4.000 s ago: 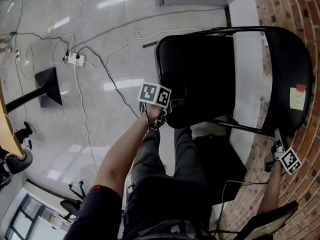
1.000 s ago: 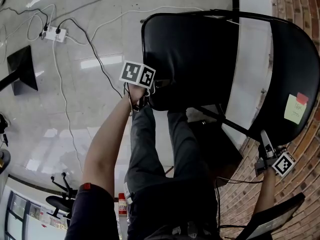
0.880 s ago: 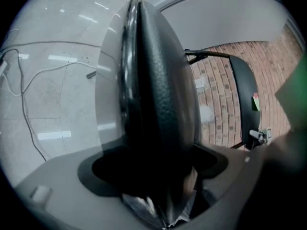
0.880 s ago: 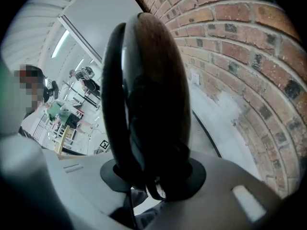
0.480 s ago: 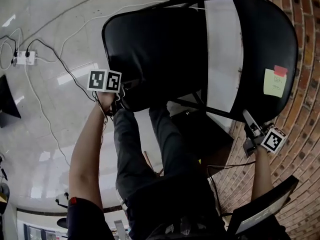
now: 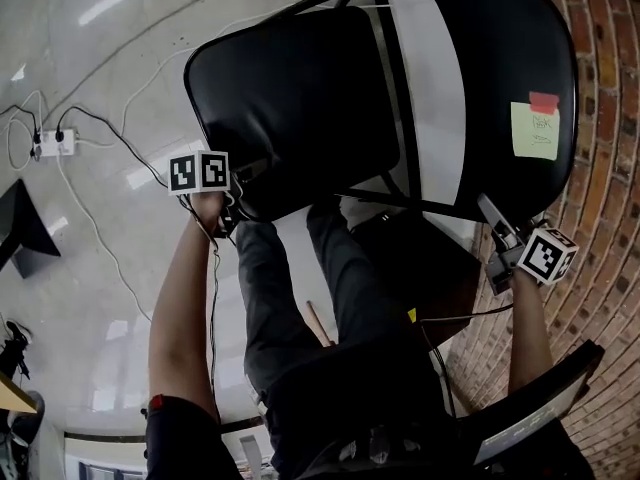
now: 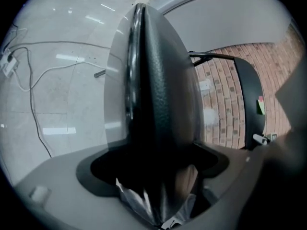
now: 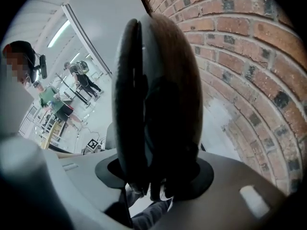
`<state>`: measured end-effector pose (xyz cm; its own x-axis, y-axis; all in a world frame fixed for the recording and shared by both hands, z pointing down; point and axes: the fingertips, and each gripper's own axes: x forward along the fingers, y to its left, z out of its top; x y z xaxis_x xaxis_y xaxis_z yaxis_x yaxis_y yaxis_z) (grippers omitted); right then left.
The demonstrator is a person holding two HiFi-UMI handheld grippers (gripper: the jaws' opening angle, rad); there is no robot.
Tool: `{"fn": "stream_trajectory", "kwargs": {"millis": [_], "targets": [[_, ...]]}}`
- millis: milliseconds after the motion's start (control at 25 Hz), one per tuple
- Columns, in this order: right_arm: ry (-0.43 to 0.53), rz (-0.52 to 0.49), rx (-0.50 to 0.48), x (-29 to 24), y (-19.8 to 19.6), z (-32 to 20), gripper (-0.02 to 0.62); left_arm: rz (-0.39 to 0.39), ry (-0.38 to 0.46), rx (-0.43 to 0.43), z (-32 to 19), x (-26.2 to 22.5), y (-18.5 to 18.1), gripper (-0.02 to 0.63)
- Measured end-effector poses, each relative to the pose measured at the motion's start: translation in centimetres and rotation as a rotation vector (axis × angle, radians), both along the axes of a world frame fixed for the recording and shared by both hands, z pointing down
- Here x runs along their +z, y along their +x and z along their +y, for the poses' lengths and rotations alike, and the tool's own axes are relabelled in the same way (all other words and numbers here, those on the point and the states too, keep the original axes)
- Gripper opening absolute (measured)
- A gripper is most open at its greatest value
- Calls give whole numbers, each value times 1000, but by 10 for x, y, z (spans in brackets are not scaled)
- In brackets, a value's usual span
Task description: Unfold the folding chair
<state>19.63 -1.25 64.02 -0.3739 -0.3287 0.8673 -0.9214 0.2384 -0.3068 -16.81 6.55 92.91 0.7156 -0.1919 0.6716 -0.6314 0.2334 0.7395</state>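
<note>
The black folding chair stands between my legs and the brick wall, with its seat point(image 6: 290, 98) swung out to the left of the backrest point(image 6: 500, 68). A yellow sticky note point(image 6: 535, 130) is stuck on the backrest. My left gripper point(image 6: 232, 206) is shut on the seat's near left edge, and the seat point(image 7: 163, 90) runs edge-on between its jaws. My right gripper point(image 6: 492, 220) is at the backrest's lower right rim. Its jaws are opening, with the backrest point(image 8: 158, 95) still between them and small gaps showing beside it.
The brick wall point(image 6: 600, 118) runs close along the right. A power strip point(image 6: 52, 143) with loose cables lies on the glossy floor at the left, near a black stand base point(image 6: 20, 228). My legs point(image 6: 330, 298) are just below the seat. People point(image 8: 57, 104) stand far off.
The head view has shifted, so the chair now sits higher and larger in the picture. Both grippers stay at the same spots on the seat and the backrest.
</note>
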Motion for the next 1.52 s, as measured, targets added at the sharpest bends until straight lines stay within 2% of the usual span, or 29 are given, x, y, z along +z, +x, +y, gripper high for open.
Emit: {"fn": "stream_trajectory", "kwargs": {"millis": [280, 520, 680, 760, 840, 1000, 1160, 1360, 1400, 1520], "targets": [[20, 67, 6, 5, 5, 0, 281, -32, -22, -35, 5, -2, -4, 469], [-19, 182, -2, 5, 17, 1, 370, -88, -71, -10, 15, -10, -3, 482], [-42, 226, 27, 4, 25, 8, 401, -162, -88, 14, 30, -27, -21, 480], [-42, 227, 39, 0, 24, 3, 403, -192, -89, 6, 29, -45, -31, 480], [-41, 218, 59, -8, 25, -1, 403, -247, -89, 37, 29, -63, -43, 480], [-44, 193, 98, -23, 25, -3, 407, -339, -23, 99, 7, -116, -67, 477], [-6, 167, 126, -42, 18, -13, 407, -447, 38, 154, -10, -166, -103, 477], [14, 99, 164, -63, 6, -28, 407, -507, 82, 136, -27, -218, -130, 474], [6, 81, 166, -64, 2, -32, 427, -529, 94, 130, -32, -229, -137, 469], [-22, 94, 190, -74, 12, -23, 439, -577, 143, 132, -38, -265, -138, 448]]}}
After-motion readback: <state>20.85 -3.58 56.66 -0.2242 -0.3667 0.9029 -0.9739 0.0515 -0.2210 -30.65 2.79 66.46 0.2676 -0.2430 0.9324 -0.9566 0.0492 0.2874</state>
